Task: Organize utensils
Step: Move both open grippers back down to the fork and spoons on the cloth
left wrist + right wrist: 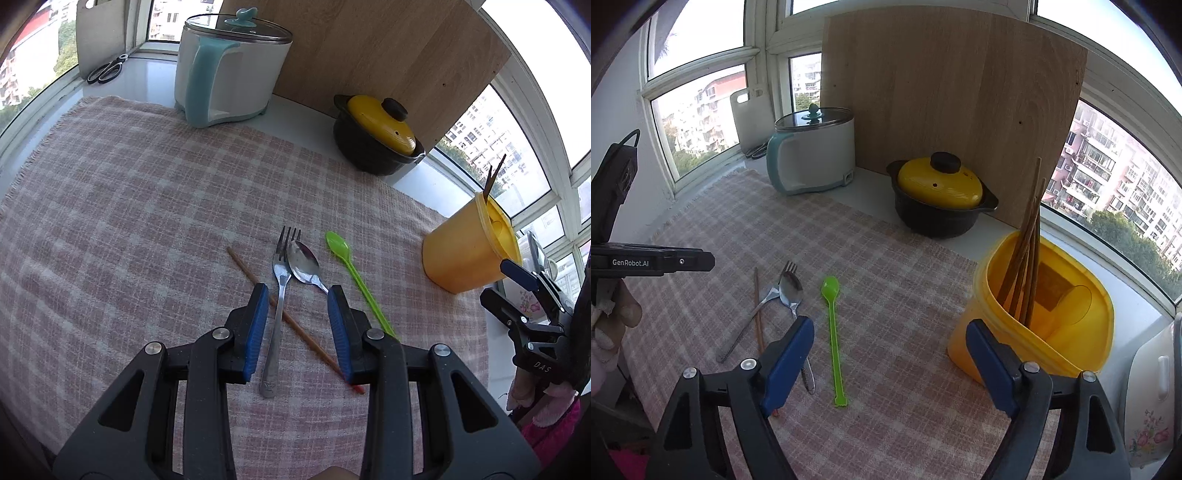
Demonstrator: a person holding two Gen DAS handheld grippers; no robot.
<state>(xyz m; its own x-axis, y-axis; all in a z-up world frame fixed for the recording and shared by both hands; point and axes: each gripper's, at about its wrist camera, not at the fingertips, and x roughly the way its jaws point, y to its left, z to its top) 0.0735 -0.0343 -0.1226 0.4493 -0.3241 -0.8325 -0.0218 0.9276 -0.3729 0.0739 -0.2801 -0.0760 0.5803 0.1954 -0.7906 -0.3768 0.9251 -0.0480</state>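
Left wrist view: half-open, empty left claw (297,328) straddles the steel fork (277,306), handle lengthwise between its jaws.

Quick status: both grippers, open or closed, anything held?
Left gripper: open, holding nothing, poised above the fork.
Right gripper: open wide, holding nothing.

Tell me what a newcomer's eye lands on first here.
The bright yellow tub at the right edge of the checked cloth, chopsticks standing in it. Next, the green spoon lying beside a fork, a metal spoon and a lone chopstick, and the yellow-lidded black pot behind.
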